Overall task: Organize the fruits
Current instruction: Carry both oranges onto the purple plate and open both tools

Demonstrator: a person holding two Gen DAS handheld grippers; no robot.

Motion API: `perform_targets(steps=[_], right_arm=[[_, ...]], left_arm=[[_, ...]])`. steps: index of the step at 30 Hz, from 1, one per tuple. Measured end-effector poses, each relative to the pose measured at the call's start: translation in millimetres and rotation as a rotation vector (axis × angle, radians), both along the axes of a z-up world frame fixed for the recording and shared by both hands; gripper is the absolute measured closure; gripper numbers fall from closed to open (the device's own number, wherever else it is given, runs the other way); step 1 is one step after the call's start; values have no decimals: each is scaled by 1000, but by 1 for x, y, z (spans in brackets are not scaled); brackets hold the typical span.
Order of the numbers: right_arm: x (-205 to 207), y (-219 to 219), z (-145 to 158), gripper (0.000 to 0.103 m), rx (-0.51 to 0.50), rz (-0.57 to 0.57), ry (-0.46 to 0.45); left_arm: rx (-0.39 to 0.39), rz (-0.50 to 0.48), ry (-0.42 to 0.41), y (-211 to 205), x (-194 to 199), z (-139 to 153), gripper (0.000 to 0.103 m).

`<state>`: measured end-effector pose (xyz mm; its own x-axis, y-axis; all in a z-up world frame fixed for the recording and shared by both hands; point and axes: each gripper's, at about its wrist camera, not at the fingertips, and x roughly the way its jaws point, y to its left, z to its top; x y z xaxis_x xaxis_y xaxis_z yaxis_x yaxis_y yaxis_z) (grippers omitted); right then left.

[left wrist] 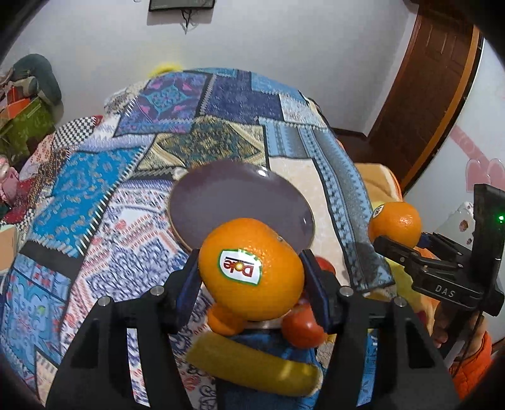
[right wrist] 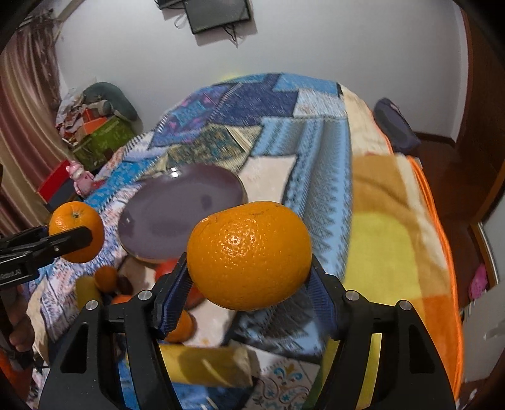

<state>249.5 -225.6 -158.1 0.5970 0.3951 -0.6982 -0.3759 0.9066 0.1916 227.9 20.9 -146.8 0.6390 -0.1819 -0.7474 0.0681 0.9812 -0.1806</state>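
Two oranges are held off the bed, one per tool. The left gripper (left wrist: 251,268) is clenched on the stickered orange (left wrist: 251,268) (a Dole label faces the camera), blue pads pressing its flanks. The right gripper (right wrist: 249,257) grasps the plain orange (right wrist: 249,257) the same way; in the left wrist view that fruit sits at about 3 o'clock, well apart from the first.

One grey plate (left wrist: 221,195) lies bare on the patchwork blanket (left wrist: 94,195), at 12 o'clock beyond each held orange.

Below the left gripper lies a heap of loose fruit: one yellow banana (left wrist: 252,369) at 6 o'clock, one small tangerine (left wrist: 222,321) at 7 and one red tomato (left wrist: 301,329) at 5. The right wrist view shows more small orange and red pieces near 8 o'clock, too overlapped to count surely.

One dark screen (right wrist: 217,14) hangs on the wall
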Motion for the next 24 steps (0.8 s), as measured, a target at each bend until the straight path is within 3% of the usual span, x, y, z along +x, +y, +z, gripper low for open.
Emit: perform_targets(steps=[14,24], right_arm=[[38,45,24,37,35,63,-80],[68,86,22,37,11,123,-82]], left_arm=[[31,33,-68,21,40,30,43],[31,48,-38,38,86,20,43]])
